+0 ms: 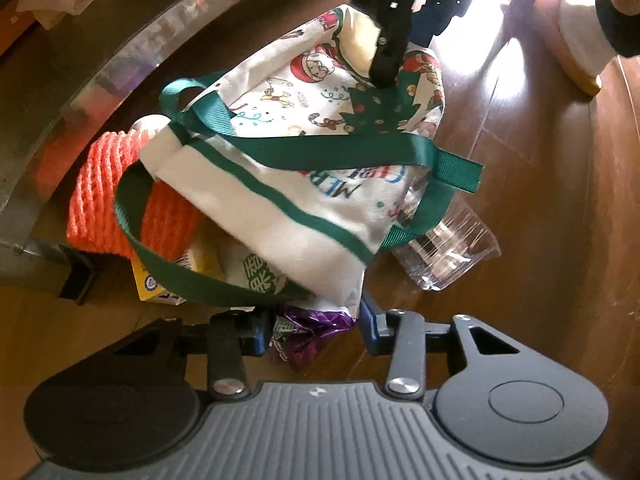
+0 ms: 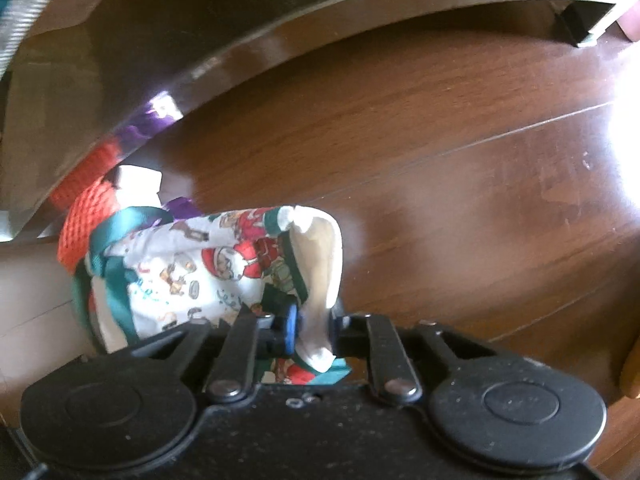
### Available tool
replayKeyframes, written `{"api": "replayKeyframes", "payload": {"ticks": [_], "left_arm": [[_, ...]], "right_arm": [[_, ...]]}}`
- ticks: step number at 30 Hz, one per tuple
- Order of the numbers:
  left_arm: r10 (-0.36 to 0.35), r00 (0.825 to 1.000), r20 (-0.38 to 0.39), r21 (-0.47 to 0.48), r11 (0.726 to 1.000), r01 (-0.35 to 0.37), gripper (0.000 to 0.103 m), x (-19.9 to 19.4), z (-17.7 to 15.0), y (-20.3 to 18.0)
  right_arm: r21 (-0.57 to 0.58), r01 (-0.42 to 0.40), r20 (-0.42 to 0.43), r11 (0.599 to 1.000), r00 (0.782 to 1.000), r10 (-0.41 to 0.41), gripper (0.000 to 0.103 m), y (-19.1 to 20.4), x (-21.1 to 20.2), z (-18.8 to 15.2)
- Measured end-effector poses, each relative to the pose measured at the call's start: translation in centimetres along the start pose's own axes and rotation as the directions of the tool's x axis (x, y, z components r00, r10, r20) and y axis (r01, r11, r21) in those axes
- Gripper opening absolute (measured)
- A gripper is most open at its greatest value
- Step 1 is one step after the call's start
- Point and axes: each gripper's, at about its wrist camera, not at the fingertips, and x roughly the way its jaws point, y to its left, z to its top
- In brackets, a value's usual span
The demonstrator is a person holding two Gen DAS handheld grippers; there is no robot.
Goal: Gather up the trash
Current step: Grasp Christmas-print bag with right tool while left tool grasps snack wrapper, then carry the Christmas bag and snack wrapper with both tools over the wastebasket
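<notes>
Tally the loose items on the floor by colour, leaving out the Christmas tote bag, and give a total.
Orange: 1, foam net sleeve
Yellow: 1, small box
Purple: 1, wrapper
Clear: 1, plastic cup
White and green: 1, packet
Total: 5

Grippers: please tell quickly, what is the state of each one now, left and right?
Left gripper: partly closed around the purple wrapper; real grip cannot be told.
Right gripper: shut on the Christmas tote bag rim.

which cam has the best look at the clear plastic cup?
Left wrist view: the clear plastic cup lies on its side on the wood floor, partly tucked under the Christmas tote bag. The right wrist view doesn't show it at all.
</notes>
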Motion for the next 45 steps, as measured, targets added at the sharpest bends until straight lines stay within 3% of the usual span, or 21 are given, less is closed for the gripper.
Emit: {"api": "replayKeyframes", "payload": {"ticks": [12,18,26,31,34,39,45], "left_arm": [[-0.017,0.998,0.054,-0.041,0.999,0.019,0.040,-6.9,-1.2,0.2],[0.024,0.994,0.103,-0.028,0.999,-0.021,0.039,-12.9,-0.9,1.6],[0.101,0.971,0.217,0.122,0.984,-0.130,0.039,-21.0,0.3,2.1],[0.158,0.939,0.306,0.192,0.956,-0.223,0.039,-26.5,2.4,0.4],[0.196,0.913,0.359,0.218,0.933,-0.286,0.039,-29.4,3.5,-0.9],[0.262,0.859,0.440,0.247,0.884,-0.397,0.039,-34.3,5.6,-3.6],[0.296,0.802,0.520,0.265,0.836,-0.480,0.039,-39.8,8.5,-7.8]], "right_arm": [[-0.028,0.010,0.113,1.000,0.994,-0.007,0.008,1.3,-10.9,-3.3],[-0.044,0.041,0.209,0.998,0.977,-0.031,0.008,2.5,-17.7,-5.6],[-0.063,0.051,0.349,0.997,0.937,-0.026,0.007,1.6,-27.8,-9.7],[-0.054,0.061,0.442,0.997,0.896,-0.031,0.007,0.6,-34.4,-12.3],[-0.050,0.059,0.507,0.997,0.861,-0.025,0.006,-0.3,-38.4,-14.2],[-0.064,0.075,0.620,0.995,0.784,-0.019,0.006,-1.3,-44.2,-17.3],[-0.081,0.078,0.717,0.994,0.697,0.004,0.006,-3.0,-50.7,-20.0]]}}
